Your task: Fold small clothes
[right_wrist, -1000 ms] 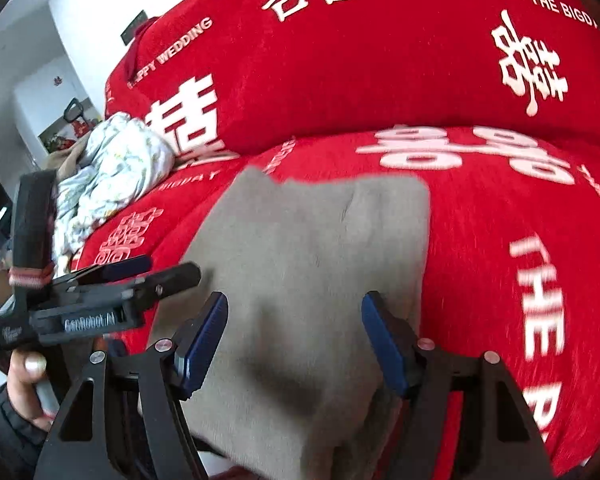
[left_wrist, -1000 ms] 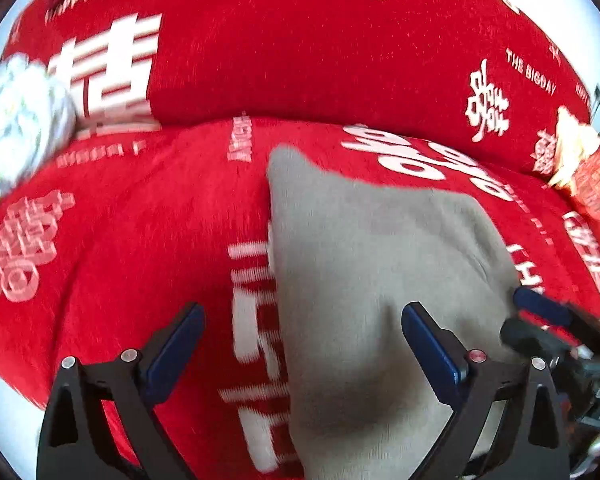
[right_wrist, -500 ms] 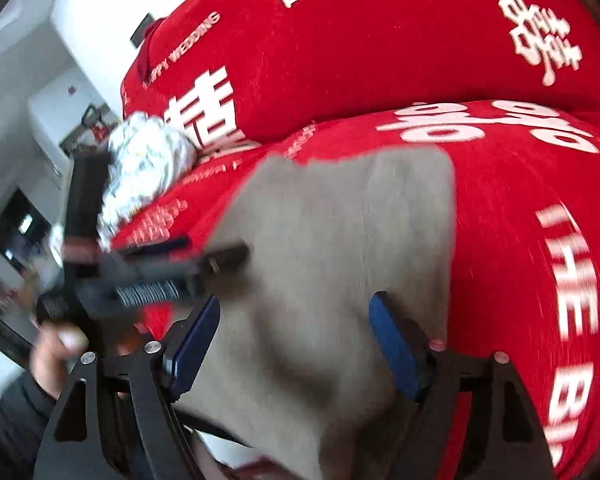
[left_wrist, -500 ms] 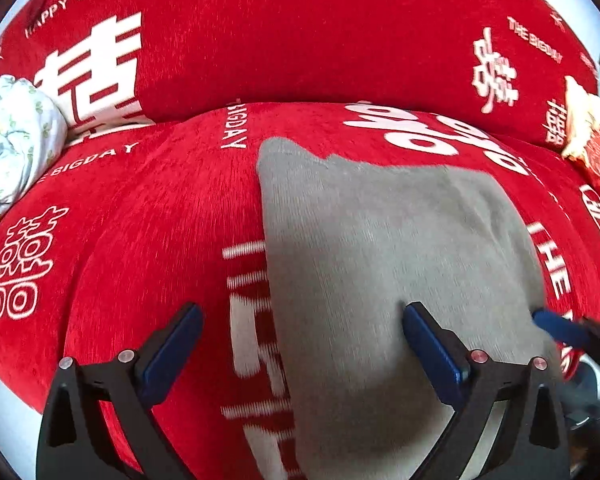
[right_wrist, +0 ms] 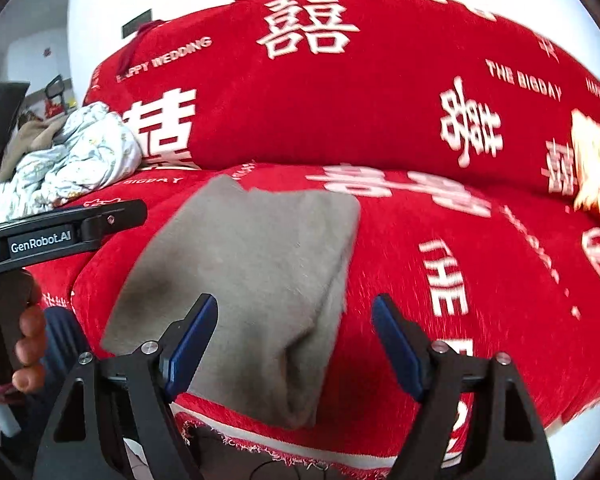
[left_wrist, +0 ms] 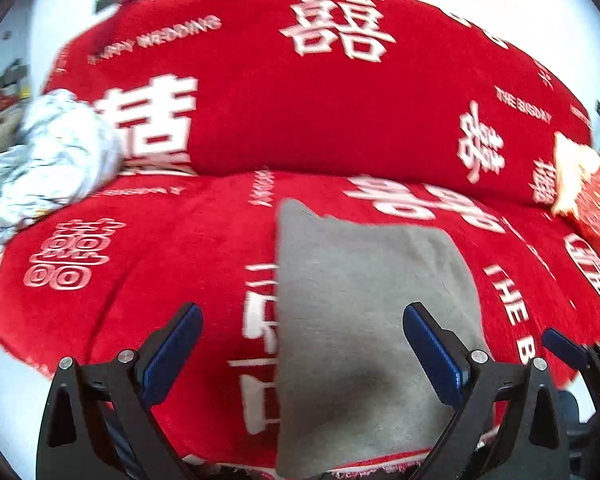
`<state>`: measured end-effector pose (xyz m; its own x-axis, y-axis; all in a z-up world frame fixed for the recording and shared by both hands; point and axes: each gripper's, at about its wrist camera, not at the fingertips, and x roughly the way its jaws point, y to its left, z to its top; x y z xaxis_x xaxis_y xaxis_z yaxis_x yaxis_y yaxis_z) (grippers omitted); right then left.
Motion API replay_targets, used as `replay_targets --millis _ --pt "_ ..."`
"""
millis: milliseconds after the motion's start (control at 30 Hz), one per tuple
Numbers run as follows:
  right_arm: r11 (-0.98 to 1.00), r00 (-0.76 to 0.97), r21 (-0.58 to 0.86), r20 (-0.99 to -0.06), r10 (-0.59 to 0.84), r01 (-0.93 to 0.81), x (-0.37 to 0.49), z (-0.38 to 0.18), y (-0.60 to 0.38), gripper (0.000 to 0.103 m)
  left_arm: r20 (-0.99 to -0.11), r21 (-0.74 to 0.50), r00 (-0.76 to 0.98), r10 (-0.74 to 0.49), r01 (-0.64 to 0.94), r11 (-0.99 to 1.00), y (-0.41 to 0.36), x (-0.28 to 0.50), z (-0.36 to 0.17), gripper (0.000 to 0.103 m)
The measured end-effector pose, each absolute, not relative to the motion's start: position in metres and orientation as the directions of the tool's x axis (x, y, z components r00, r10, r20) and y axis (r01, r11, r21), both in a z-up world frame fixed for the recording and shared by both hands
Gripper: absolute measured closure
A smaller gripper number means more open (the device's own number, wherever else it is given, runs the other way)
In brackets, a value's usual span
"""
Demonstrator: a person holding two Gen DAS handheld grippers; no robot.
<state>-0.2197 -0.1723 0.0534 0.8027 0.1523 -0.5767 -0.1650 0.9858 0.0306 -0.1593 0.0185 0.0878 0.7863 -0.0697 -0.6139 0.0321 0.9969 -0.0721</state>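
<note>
at the far left of the right wrist view a hand [right_wrist: 30, 344] holds the left claw [right_wrist: 136, 214] side-on, so its state is not readable there; in the left wrist view the same claw [left_wrist: 300, 344] stands wide open with nothing between its blue pads. just right of the hand, at the upper left, a crumpled pale bundle [right_wrist: 72, 160] lies on the red sofa cover [right_wrist: 480, 280].

the grey garment [right_wrist: 256, 280] lies flat in the middle of the frame, folded into a rough rectangle on the seat, its near edge hanging just over the front of the cushion. the fold looks finished or nearly so, and both claws look clear of it.

the right claw [right_wrist: 294, 344] has just been opening and now gapes empty; the garment's lower right corner sits between its pads, touching neither. next likely comes one more fold, needing a fresh pinch on an edge, or fetching the pale bundle.
</note>
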Motion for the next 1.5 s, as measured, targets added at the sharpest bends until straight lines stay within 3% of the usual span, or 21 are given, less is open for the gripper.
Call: replay_targets --millis 533,1500 --pt "0.984 0.766 0.009 -0.627 0.145 -0.179 -0.229 0.058 -0.144 0.02 -0.615 -0.058 0.785 -0.075 0.051 0.997 0.015 -0.194 0.102 0.002" --pt "0.984 0.768 0.002 -0.625 0.142 -0.18 -0.235 0.063 -0.136 0.02 -0.615 -0.035 0.785 -0.075 0.068 0.997 0.012 -0.203 0.1 0.002"
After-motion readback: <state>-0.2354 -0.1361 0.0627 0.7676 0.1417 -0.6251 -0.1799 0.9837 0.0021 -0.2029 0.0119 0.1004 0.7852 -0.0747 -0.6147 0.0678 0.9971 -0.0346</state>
